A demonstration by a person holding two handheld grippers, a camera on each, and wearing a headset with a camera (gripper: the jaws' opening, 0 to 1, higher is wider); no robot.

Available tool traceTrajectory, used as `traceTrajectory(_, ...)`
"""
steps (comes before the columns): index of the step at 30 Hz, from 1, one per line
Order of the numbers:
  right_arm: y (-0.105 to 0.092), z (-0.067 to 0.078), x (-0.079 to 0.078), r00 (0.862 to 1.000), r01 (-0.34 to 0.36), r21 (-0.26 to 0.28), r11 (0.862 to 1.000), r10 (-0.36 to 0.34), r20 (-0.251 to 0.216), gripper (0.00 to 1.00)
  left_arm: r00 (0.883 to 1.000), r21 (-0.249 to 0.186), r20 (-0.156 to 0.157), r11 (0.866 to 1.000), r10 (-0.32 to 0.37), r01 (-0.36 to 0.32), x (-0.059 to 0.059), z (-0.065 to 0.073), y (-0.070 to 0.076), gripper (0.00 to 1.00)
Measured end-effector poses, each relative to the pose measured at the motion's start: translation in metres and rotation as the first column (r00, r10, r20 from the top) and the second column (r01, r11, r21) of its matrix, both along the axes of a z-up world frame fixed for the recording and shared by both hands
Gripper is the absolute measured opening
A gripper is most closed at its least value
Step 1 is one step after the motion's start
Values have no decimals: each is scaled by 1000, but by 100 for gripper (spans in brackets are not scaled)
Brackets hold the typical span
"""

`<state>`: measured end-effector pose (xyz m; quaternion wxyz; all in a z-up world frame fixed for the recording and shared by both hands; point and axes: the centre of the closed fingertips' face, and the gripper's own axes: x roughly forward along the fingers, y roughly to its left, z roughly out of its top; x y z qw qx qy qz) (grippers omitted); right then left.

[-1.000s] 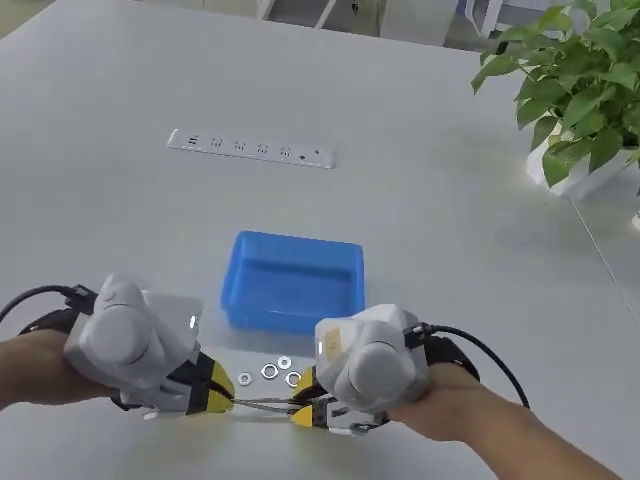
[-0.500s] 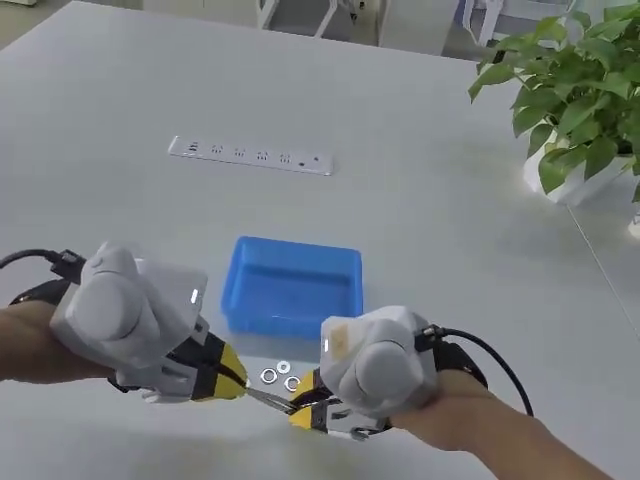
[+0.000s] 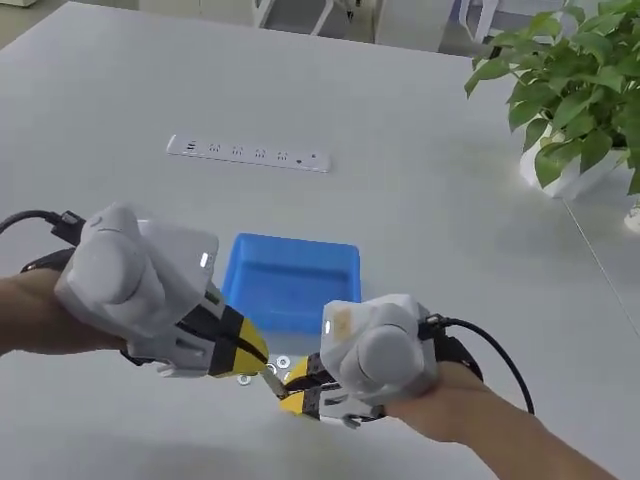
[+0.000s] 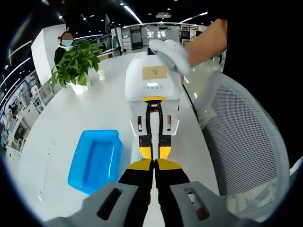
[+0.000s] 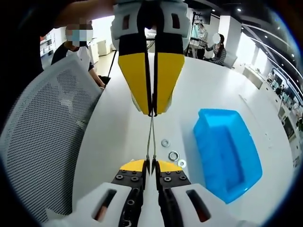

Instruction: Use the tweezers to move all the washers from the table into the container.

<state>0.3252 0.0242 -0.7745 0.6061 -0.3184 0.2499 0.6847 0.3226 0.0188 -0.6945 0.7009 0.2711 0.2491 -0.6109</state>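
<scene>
The thin metal tweezers (image 3: 273, 380) (image 5: 151, 135) span the short gap between both grippers, tilted. My left gripper (image 3: 252, 352) (image 4: 154, 164) is shut on one end, and its yellow jaws face me in the right gripper view (image 5: 152, 111). My right gripper (image 3: 290, 398) (image 5: 151, 165) is shut on the other end and also shows in the left gripper view (image 4: 154, 152). Three washers (image 5: 173, 155) lie on the table just below the tweezers, partly hidden in the head view (image 3: 285, 361). The blue container (image 3: 292, 280) (image 4: 94, 158) (image 5: 227, 151) stands just behind them.
A white power strip (image 3: 248, 155) lies beyond the container. A potted plant (image 3: 570, 100) stands at the far right of the grey table (image 3: 430, 200). A white mesh chair (image 4: 236, 142) (image 5: 42, 123) is at the near table edge.
My left gripper has risen and moved toward the right gripper. The tweezers went from lying nearly flat to tilted. The right gripper has stayed low near the washers.
</scene>
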Motion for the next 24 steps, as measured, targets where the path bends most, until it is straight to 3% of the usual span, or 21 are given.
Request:
traceTrajectory(9, 3, -4, -2, 1000, -4, 7, 1000, 4, -8, 10, 1000, -5, -4, 1000, -22, 22, -1, -2, -11, 5)
traceTrajectory(24, 0, -5, -1, 1000, -6, -1, 1000, 6, 0, 12, 1000, -23, 2, 999, -22, 22, 2, -2, -18, 5)
